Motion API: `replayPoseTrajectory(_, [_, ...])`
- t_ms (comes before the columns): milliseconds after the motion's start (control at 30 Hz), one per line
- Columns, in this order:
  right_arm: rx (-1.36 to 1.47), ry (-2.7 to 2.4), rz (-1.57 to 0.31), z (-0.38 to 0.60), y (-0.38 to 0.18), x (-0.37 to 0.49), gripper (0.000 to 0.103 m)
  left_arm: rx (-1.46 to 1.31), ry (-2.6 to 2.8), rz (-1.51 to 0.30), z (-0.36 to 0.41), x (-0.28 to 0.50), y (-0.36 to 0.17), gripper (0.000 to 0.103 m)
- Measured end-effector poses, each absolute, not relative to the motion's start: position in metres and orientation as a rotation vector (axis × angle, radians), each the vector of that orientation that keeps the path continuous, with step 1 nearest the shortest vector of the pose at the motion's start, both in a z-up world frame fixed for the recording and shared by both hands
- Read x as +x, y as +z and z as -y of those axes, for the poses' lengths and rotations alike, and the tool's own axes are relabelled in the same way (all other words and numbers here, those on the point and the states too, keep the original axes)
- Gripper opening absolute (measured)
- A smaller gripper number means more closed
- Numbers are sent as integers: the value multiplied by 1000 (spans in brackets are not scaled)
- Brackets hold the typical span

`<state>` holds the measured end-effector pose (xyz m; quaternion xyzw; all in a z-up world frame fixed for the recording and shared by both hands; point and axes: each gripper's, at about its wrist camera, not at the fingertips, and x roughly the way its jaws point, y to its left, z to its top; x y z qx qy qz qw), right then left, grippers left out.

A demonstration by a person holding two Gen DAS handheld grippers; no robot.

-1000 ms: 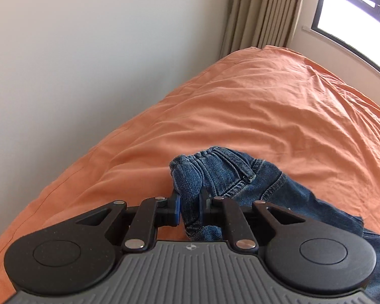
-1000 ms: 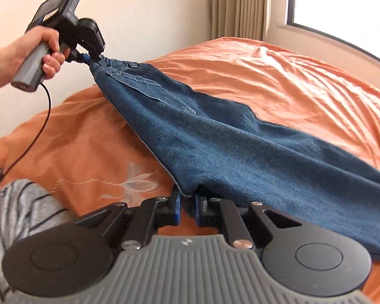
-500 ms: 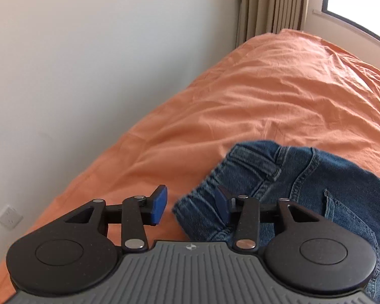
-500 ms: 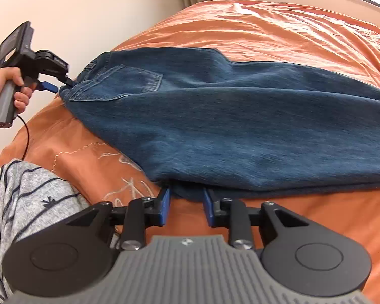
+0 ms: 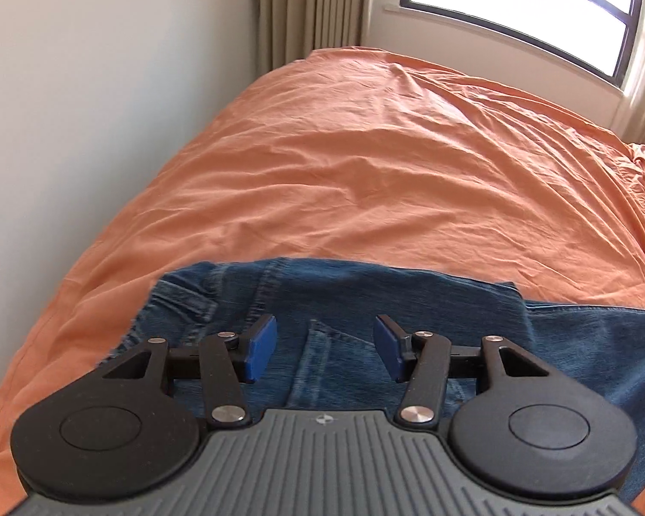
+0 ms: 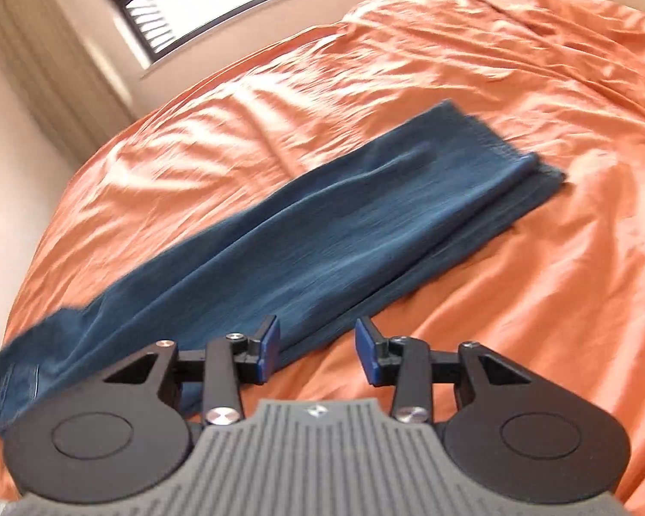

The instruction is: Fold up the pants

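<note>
My left gripper (image 5: 325, 352) has its blue pads spread wide and holds nothing; it hangs above the waist end of the blue jeans (image 5: 352, 296), with no visible contact. My right gripper (image 6: 316, 352) is also parted, a little less widely, and grips nothing; its left pad sits over the edge of the jeans (image 6: 322, 232), its right pad over bare sheet. The jeans lie folded lengthwise, leg on leg, stretched diagonally across the orange bedsheet (image 6: 516, 258), below a window (image 5: 520, 4)
</note>
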<state>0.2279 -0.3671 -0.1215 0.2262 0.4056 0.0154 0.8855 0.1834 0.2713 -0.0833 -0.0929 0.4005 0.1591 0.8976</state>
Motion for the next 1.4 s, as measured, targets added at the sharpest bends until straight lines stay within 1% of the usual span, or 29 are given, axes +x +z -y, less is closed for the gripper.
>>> replayPoseTrajectory(100, [627, -67, -803, 438, -122, 253, 38, -206, 329, -842, -259, 198, -97, 62])
replayPoseTrajectory(133, [663, -94, -798, 456, -124, 262, 41, -210, 336, -847, -258, 202, -102, 62])
replayPoseTrajectory(200, [724, -130, -780, 494, -129, 279, 42, -225, 350, -856, -258, 208, -111, 62])
replayPoseTrajectory(333, [787, -157, -794, 526, -155, 314, 40, -263, 380, -885, -263, 216, -127, 61])
replayPoseTrajectory(533, [846, -175, -816, 536, -198, 350, 39, -234, 421, -912, -260, 224, -142, 60])
replayPoseTrajectory(567, [881, -163, -819, 539, -204, 354, 36, -228, 427, -915, -259, 226, -143, 60])
replayPoseTrajectory(600, [895, -154, -830, 541, -207, 356, 23, -223, 434, -918, -258, 227, -144, 59])
replayPoseTrajectory(633, [888, -146, -839, 541, -206, 356, 7, -217, 441, -920, -257, 229, -145, 57])
replayPoseTrajectory(700, [865, -133, -802, 541, -191, 349, 4, -195, 458, -925, -256, 232, -145, 50])
replayPoseTrajectory(733, [867, -115, -764, 541, -180, 344, 3, -187, 460, -924, -256, 234, -145, 48])
replayPoseTrajectory(767, [840, -97, -719, 540, -166, 337, 2, -183, 460, -923, -256, 235, -146, 45])
replayPoseTrajectory(800, [780, -98, -696, 539, -154, 332, 1, -178, 465, -924, -256, 236, -147, 40])
replayPoseTrajectory(833, [748, -111, -698, 539, -151, 331, 1, -173, 471, -928, -257, 238, -149, 38])
replayPoseTrajectory(900, [742, -168, -757, 549, -167, 335, 0, -180, 475, -932, -258, 242, -152, 33])
replayPoseTrajectory(1000, [748, -194, -814, 559, -197, 337, 0, -194, 476, -939, -258, 248, -155, 32])
replayPoseTrajectory(1133, [673, -182, -851, 555, -206, 344, 3, -180, 479, -933, -258, 252, -154, 32])
replayPoseTrajectory(1167, [620, -200, -853, 553, -201, 345, 5, -183, 477, -929, -259, 251, -152, 32])
replayPoseTrajectory(1200, [552, -220, -845, 549, -194, 346, 18, -183, 473, -922, -260, 251, -150, 32])
replayPoseTrajectory(1233, [482, -230, -838, 546, -185, 349, 28, -178, 465, -914, -262, 250, -147, 32])
replayPoseTrajectory(1300, [424, -194, -829, 541, -173, 356, 29, -158, 429, -909, -263, 251, -140, 32])
replayPoseTrajectory(1367, [425, -134, -818, 535, -163, 368, 29, -110, 357, -907, -262, 253, -133, 33])
replayPoseTrajectory(1400, [409, -107, -813, 528, -159, 376, 30, -82, 331, -905, -261, 254, -128, 37])
